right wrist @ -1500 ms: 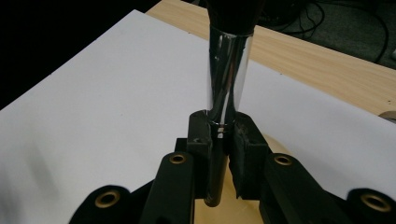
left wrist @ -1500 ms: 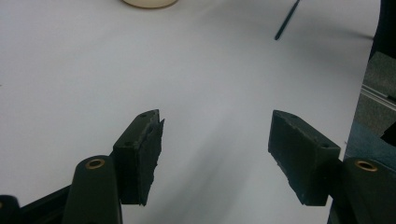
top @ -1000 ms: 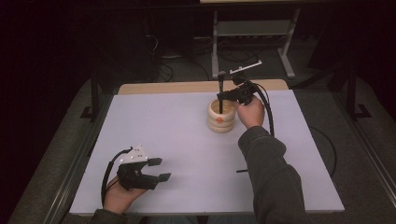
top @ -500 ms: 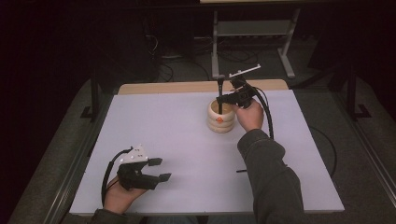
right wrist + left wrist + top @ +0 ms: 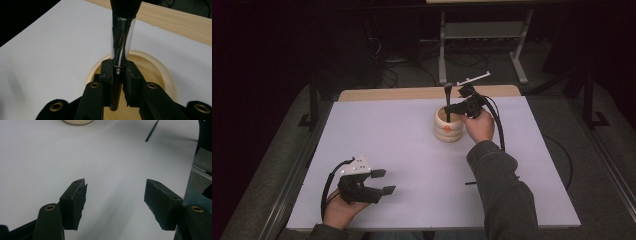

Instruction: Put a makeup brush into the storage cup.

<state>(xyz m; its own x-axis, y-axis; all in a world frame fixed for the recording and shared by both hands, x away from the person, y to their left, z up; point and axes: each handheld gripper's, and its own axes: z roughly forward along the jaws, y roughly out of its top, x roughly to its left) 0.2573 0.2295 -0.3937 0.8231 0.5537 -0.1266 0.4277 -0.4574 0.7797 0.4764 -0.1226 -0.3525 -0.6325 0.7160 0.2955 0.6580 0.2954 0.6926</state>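
right gripper (image 5: 117, 75): fingers pinching brush (image 5: 122, 47) upright over cream holder (image 5: 448, 127), near bench (image 5: 387, 130) far edge | left gripper (image 5: 382, 182): fingers spread, near-left corner

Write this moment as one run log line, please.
right gripper: shut on brush, upright over cream holder | left gripper: open, low over table | thin black stick: lying on table

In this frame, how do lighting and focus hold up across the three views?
High view: table lit evenly, surroundings very dark, image soft. Left gripper view: fingers sharp, a faint shadow under them, far table hazy. Right gripper view: glare streaks on the brush ferrule, bristles blurred at the top edge, cup rim soft.
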